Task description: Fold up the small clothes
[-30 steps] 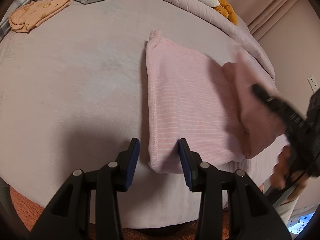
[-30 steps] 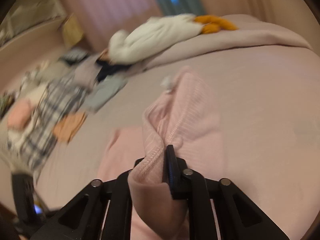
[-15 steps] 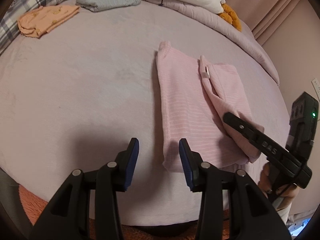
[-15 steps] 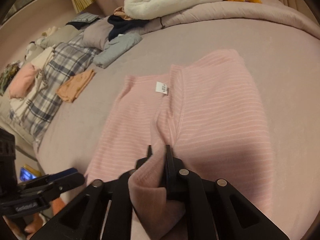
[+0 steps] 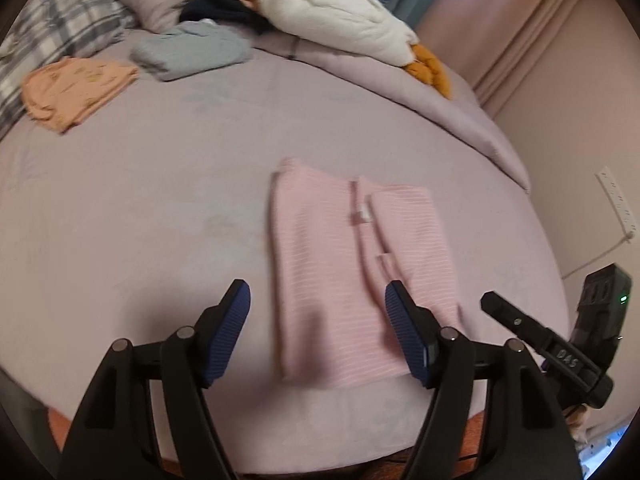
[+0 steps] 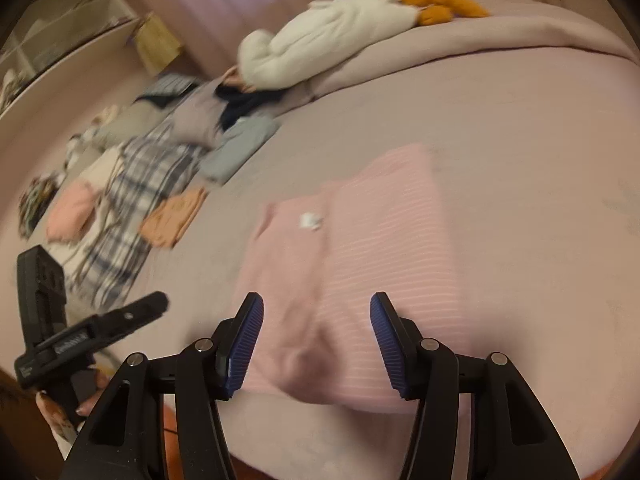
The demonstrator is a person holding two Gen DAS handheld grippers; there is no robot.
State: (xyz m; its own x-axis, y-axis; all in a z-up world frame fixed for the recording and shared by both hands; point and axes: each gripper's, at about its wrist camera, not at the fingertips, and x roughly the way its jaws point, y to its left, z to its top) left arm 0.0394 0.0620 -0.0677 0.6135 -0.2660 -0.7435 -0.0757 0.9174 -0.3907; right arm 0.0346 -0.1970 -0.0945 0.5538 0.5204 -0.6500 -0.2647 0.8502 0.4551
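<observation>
A pink striped garment (image 5: 352, 264) lies folded on the mauve bed (image 5: 160, 208), its right part laid over the left with a white label showing. My left gripper (image 5: 318, 300) hovers above its near edge, jaws opening, pads clear of the cloth. From the right wrist the same garment (image 6: 360, 264) lies flat below my right gripper (image 6: 316, 312), whose jaws are opening and hold nothing. The right gripper (image 5: 540, 344) shows at the lower right of the left wrist view. The left gripper (image 6: 92, 332) shows at the lower left of the right wrist view.
At the back left lie a folded orange garment (image 5: 72, 92), a folded grey-blue garment (image 5: 192, 52) and a plaid cloth (image 5: 60, 28). A white plush with orange feet (image 5: 340, 20) rests on the rolled duvet. More clothes are piled at the left (image 6: 80, 208).
The right gripper let go of the pink fold, which now lies flat on the garment, and drew back. The left gripper opened wider and rose away from the near edge.
</observation>
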